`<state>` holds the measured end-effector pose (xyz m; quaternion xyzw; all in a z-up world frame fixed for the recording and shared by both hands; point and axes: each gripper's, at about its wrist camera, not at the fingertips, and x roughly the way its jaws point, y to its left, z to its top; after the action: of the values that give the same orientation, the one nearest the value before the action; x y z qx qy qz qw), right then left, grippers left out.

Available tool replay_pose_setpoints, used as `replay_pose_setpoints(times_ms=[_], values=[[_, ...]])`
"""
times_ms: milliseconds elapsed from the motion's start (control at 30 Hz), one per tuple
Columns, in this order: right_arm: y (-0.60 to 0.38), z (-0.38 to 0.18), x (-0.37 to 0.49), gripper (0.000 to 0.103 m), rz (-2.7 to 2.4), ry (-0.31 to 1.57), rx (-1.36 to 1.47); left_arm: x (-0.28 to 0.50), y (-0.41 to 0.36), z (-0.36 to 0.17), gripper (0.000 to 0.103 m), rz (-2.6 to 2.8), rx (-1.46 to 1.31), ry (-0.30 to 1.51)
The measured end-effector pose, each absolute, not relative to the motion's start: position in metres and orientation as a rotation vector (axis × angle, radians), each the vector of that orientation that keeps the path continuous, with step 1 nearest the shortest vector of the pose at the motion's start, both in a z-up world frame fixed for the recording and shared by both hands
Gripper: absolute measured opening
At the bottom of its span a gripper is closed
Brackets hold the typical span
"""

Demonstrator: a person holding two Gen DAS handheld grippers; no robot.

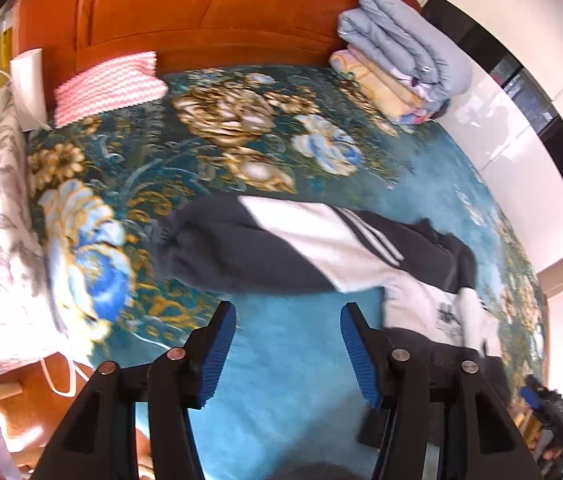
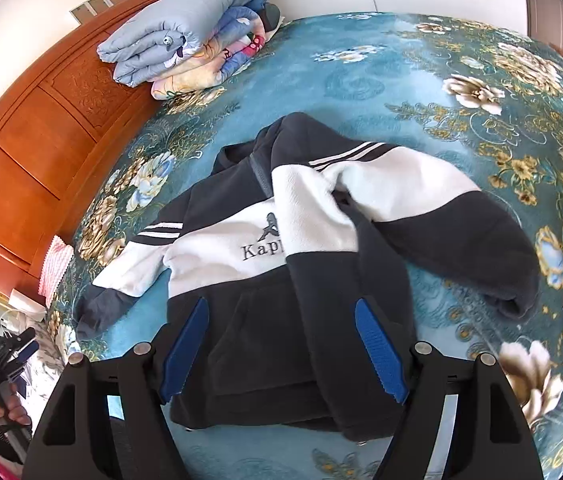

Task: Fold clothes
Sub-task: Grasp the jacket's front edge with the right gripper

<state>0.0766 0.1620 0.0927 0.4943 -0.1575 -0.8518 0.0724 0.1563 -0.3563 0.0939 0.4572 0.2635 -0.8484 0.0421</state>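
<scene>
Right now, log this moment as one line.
stage: mid-fold | left gripper: open, empty | right gripper: open, above hoodie | one sleeve across front | on bedspread

Navy-and-white striped hoodie (image 2: 281, 248), teal bedspread (image 2: 361, 80) with gold and blue flowers, pale-blue quilt (image 2: 185, 20), orange-brown headboard (image 1: 201, 4)

Left gripper (image 1: 288, 348) at lower centre of its view, pitched down, blue pads apart and gripping nothing; right gripper (image 2: 281, 350) lower centre too, jaws spread wider, empty; hand (image 2: 11, 408) at lower left.
</scene>
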Motion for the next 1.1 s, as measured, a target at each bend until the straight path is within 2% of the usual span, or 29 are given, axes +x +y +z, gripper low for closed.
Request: replay_pose_setpoints(times_ms=[167,367,467,700,767,900,933,967,1000,1033,1067,1100], values=[[0.184,0.065,0.084,0.077,-2.540,-0.455,1.581,0.128,-0.270,0.094,0.067,-2.707,1.540,0.742],[0.194,0.021,0.100,0.077,-2.434,-0.370,1.723,0.104,-0.160,0.027,0.068,-2.611,1.877,0.615],[0.195,0.009,0.108,0.077,-2.401,-0.318,1.748,0.110,-0.132,-0.001,0.068,-2.570,1.959,0.602],[0.190,-0.001,0.100,0.076,-2.394,-0.298,1.743,0.124,-0.182,-0.020,0.068,-2.434,1.822,1.014],[0.185,-0.006,0.096,0.071,-2.378,-0.308,1.758,0.127,-0.197,-0.026,0.068,-2.369,1.796,1.129],[0.172,-0.019,0.095,0.065,-2.340,-0.235,1.803,0.129,-0.196,-0.028,0.068,-2.352,1.802,1.141],[0.170,-0.021,0.096,0.059,-2.337,-0.209,1.811,0.129,-0.193,-0.028,0.068,-2.361,1.810,1.122],[0.171,-0.023,0.095,0.046,-2.348,-0.187,1.830,0.127,-0.190,-0.027,0.068,-2.372,1.822,1.094],[0.171,-0.025,0.095,0.038,-2.359,-0.164,1.849,0.127,-0.187,-0.026,0.068,-2.381,1.834,1.069],[0.172,-0.027,0.095,0.024,-2.369,-0.142,1.868,0.125,-0.185,-0.025,0.068,-2.390,1.843,1.049],[0.177,-0.024,0.095,0.015,-2.374,-0.161,1.869,0.125,-0.185,-0.025,0.068,-2.396,1.848,1.037],[0.182,-0.022,0.094,0.013,-2.379,-0.180,1.869,0.126,-0.186,-0.024,0.068,-2.400,1.847,1.040]])
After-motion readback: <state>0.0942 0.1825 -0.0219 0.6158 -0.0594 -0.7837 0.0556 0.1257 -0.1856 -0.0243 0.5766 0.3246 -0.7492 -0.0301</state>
